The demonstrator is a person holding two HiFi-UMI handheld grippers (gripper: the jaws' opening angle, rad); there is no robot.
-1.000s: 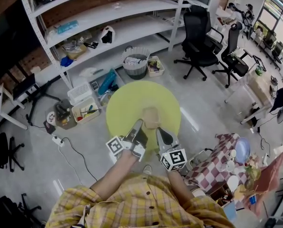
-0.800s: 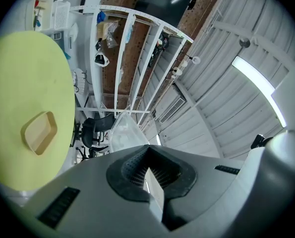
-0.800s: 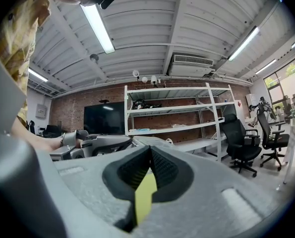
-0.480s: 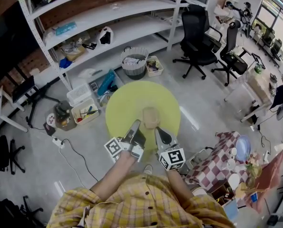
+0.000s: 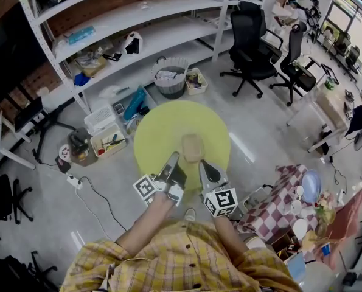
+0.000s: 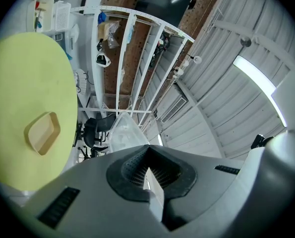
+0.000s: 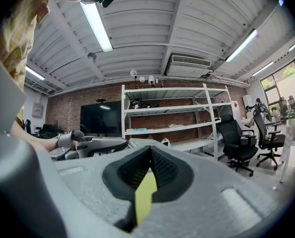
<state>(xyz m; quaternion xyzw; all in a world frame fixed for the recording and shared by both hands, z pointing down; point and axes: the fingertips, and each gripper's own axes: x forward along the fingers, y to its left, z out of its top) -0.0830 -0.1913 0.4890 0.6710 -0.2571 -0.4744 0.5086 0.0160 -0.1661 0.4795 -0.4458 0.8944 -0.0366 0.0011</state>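
Observation:
A round yellow-green table [image 5: 168, 132] carries a shallow tan tray [image 5: 193, 148] near its front edge. My left gripper [image 5: 173, 159] hovers over the table's near edge, just left of the tray, jaws shut and holding nothing. My right gripper [image 5: 204, 165] sits just below and right of the tray, also shut and empty. In the left gripper view the tray [image 6: 42, 132] lies on the table [image 6: 23, 78] at the far left, well off the gripper [image 6: 148, 170]. The right gripper view looks out over the room past its gripper [image 7: 148, 171], with the left gripper [image 7: 95, 145] beside it.
White shelving [image 5: 107, 23] lines the back wall, with bins and a basket [image 5: 171, 78] on the floor below. Two black office chairs [image 5: 254, 47] stand at the back right. A checkered cloth table [image 5: 284, 205] is close on the right. A power strip and cable [image 5: 77, 181] lie left.
Both grippers stay shut in almost the same place by the tray. The views have only drifted slightly.

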